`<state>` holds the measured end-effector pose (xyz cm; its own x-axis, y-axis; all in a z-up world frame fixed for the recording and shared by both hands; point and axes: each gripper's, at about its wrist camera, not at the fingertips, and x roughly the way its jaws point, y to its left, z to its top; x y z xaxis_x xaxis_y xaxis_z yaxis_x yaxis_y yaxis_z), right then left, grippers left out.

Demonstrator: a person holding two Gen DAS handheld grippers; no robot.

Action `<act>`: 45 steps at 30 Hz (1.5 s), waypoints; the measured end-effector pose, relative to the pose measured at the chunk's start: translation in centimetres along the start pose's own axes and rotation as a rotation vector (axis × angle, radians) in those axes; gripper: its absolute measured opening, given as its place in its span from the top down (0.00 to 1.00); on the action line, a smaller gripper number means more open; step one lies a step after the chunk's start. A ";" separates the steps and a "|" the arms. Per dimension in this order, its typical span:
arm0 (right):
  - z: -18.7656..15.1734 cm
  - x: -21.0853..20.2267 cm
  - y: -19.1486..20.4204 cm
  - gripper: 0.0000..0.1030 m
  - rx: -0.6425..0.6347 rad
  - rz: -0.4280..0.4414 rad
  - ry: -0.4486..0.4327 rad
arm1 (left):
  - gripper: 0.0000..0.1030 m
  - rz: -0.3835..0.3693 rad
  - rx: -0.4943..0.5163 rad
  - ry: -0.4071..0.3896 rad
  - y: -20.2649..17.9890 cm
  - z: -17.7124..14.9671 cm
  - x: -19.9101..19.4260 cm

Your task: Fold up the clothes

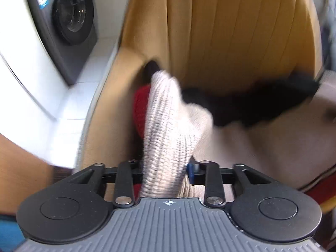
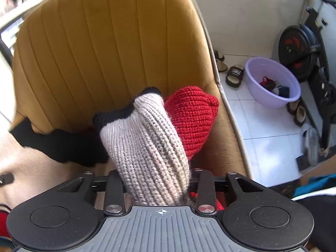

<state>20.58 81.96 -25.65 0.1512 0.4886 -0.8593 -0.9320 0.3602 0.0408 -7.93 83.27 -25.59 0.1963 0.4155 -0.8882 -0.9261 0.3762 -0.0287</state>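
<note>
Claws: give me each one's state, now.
Left claw: shut on the beige knit sweater.
Right claw: shut on the same sweater.

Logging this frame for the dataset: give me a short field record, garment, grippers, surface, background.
garment: beige knit with black trim and red section
left gripper: shut on beige knit
right gripper: shut on beige knit
surface: mustard chair
background: lilac basin holding clothes, washing machine
blur: left view smeared
</note>
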 end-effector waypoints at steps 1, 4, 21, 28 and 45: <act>0.0 0.4 0.0 0.55 -0.016 -0.016 0.004 | 0.57 0.023 0.021 0.018 -0.1 0.0 0.0; 0.1 -0.9 -0.4 0.35 0.016 -0.052 -0.027 | 0.40 0.092 0.086 0.073 -0.5 0.1 0.1; -7.7 -0.2 2.6 0.36 -0.051 -0.101 0.054 | 0.37 -0.106 0.165 0.131 -3.2 -5.7 1.7; -8.4 6.8 -1.1 0.29 0.189 -0.018 0.269 | 0.30 -0.081 0.277 0.211 -3.2 -8.2 7.5; -5.4 3.0 1.4 0.23 0.114 0.101 0.217 | 0.20 -0.182 0.110 -0.132 -1.0 -2.3 0.3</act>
<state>17.93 79.65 -30.90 -0.0265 0.3491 -0.9367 -0.8938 0.4114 0.1786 -7.68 81.11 -26.90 0.4037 0.4349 -0.8049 -0.8325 0.5395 -0.1261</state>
